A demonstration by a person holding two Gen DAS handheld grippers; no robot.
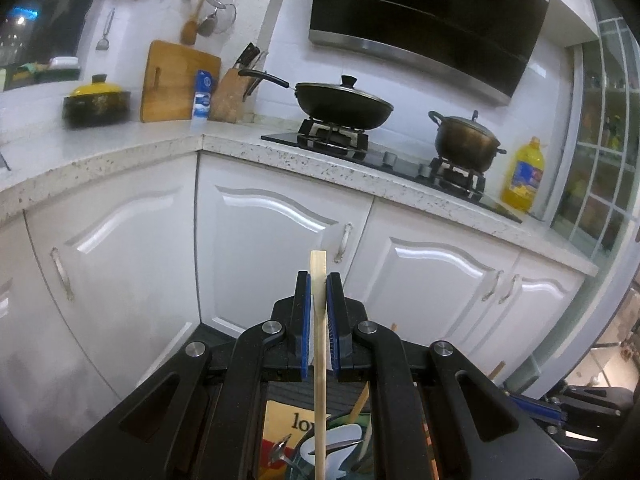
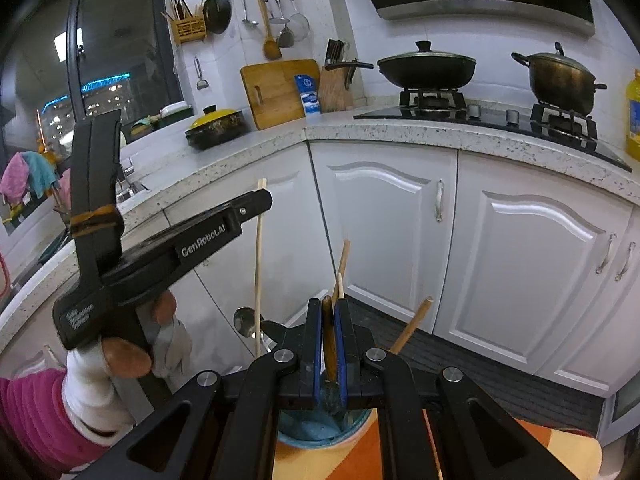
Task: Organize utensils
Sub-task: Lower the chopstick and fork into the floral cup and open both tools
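Observation:
My left gripper (image 1: 318,277) is shut on a pale wooden chopstick (image 1: 319,344) that stands almost upright between its blue pads. Under it sits a holder with spoons (image 1: 336,448) and other utensils. In the right wrist view the left gripper (image 2: 260,200) appears at the left, held by a gloved hand (image 2: 120,356), with the chopstick (image 2: 258,272) hanging down from it. My right gripper (image 2: 329,303) is shut on a dark brown wooden handle (image 2: 329,336) over a blue cup (image 2: 320,430). More wooden sticks (image 2: 412,326) and a metal spoon (image 2: 244,320) poke up around it.
White cabinet doors (image 2: 384,216) and a speckled countertop (image 2: 440,132) run ahead. On it stand a wok (image 2: 426,66), a pot (image 2: 560,76), an oil bottle (image 1: 522,176), a knife block (image 2: 334,88), a cutting board (image 2: 276,92) and a yellow-lidded pot (image 2: 216,126). Utensils hang on the wall (image 2: 272,20).

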